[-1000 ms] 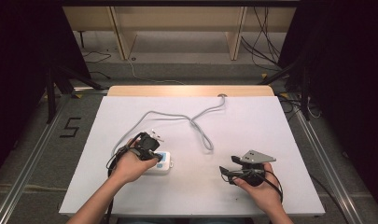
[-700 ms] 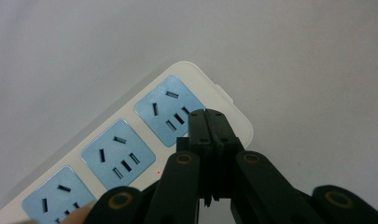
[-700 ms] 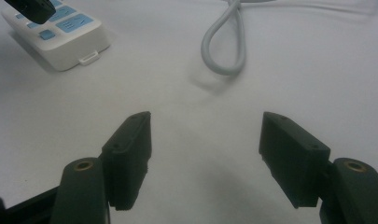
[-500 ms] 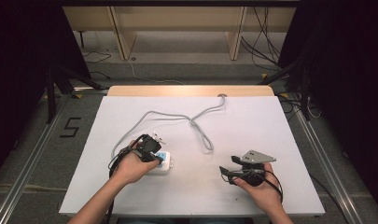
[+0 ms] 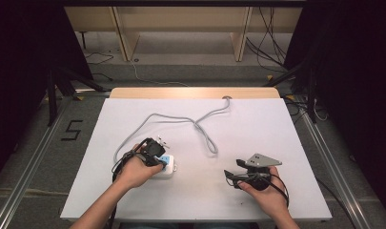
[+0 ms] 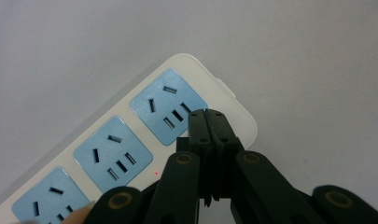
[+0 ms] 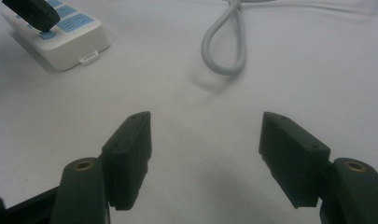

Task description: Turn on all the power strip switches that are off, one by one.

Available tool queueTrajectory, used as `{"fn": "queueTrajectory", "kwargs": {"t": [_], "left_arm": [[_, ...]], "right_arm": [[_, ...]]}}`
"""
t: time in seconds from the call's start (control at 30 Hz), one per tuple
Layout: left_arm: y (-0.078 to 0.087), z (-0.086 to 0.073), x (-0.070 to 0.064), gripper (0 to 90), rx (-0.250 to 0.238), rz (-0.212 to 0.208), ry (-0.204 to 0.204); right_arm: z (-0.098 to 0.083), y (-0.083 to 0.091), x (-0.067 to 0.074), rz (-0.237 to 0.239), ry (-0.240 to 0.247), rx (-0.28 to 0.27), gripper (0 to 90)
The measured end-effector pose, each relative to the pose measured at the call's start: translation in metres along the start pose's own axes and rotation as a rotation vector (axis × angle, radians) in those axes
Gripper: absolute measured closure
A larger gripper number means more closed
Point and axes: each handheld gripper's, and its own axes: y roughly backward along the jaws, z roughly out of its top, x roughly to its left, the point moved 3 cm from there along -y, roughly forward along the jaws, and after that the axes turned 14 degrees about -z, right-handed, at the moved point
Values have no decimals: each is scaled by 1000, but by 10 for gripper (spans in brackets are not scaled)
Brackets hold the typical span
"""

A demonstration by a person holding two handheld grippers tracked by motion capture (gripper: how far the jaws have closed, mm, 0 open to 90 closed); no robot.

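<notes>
Nothing has moved since the earlier frame: my left gripper (image 6: 206,122), jaws pressed together, rests on the power strip (image 5: 166,166) at lower left. My right gripper (image 7: 205,154) gapes wide, empty. Rigid, light, smooth plastic; I'd grip its long sides.

I count one white power strip (image 6: 130,140), three blue socket panels (image 6: 113,154) showing on it, maybe more beyond frame edge. One grey cable (image 5: 181,119) with one loop. Two grippers: left gripper (image 5: 155,149), right gripper (image 5: 238,175). One table (image 5: 276,124).
</notes>
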Motion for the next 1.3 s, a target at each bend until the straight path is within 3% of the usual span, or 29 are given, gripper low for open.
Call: {"fn": "queueTrajectory", "kwargs": {"t": [0.57, 1.3], "left_arm": [[-1, -2, -2, 894, 9, 18, 4], [-3, -2, -3, 896, 8, 29, -21]], "right_arm": [[0, 0, 0, 0, 0, 1, 353], [0, 0, 1, 1, 2, 2, 353]]}}
